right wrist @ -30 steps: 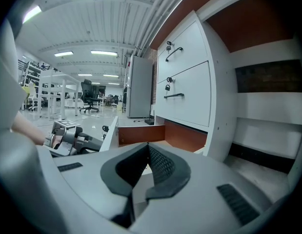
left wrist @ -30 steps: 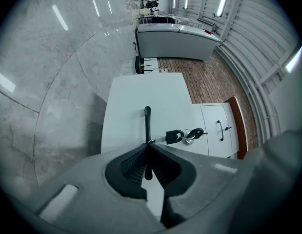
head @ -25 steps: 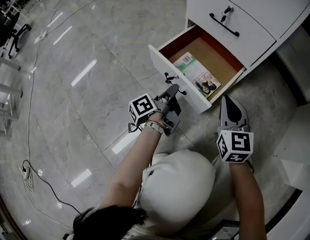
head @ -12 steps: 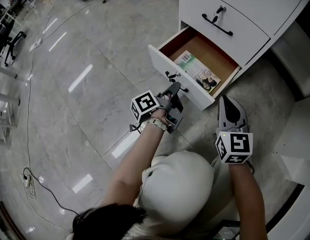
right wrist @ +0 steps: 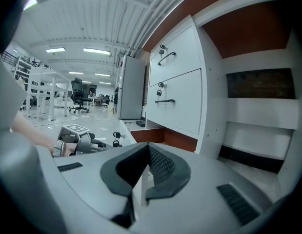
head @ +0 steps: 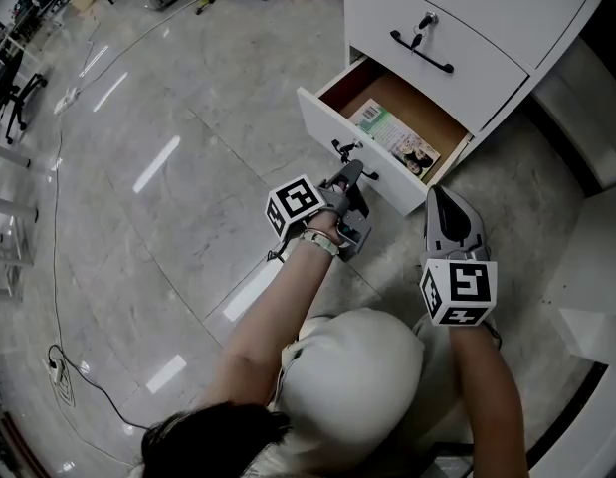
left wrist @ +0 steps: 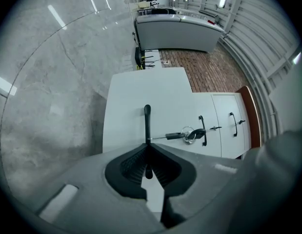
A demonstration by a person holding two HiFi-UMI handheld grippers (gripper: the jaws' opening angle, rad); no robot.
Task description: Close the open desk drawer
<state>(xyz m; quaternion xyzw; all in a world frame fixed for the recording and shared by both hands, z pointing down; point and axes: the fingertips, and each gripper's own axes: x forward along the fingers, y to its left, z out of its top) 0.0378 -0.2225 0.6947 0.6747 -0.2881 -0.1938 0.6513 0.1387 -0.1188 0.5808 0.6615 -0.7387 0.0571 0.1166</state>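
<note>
The white desk's bottom drawer (head: pixel 327 127) stands partly open, and a printed booklet (head: pixel 392 139) lies on its brown bottom. My left gripper (head: pixel 349 172) is shut, its tips against the drawer front (left wrist: pixel 136 96) at the thin black handle (left wrist: pixel 147 121). A key (left wrist: pixel 182 135) with a ring hangs in the lock beside the handle. In its own view the left gripper (left wrist: pixel 148 144) has its pads meeting, the handle running on behind them. My right gripper (head: pixel 439 195) hovers shut and empty off the drawer's right corner. The right gripper (right wrist: pixel 148 145) sees the open drawer (right wrist: pixel 155 135) from the side.
Above the open drawer is a shut drawer with a black handle (head: pixel 422 53) and a key (head: pixel 424 20). White shelving (head: pixel 596 247) stands at the right. A cable (head: pixel 59 217) and a power strip (head: pixel 57 371) lie on the marble floor at the left.
My left gripper has moved toward the cabinet against the drawer front, and the drawer has slid in a little. The right gripper has kept still.
</note>
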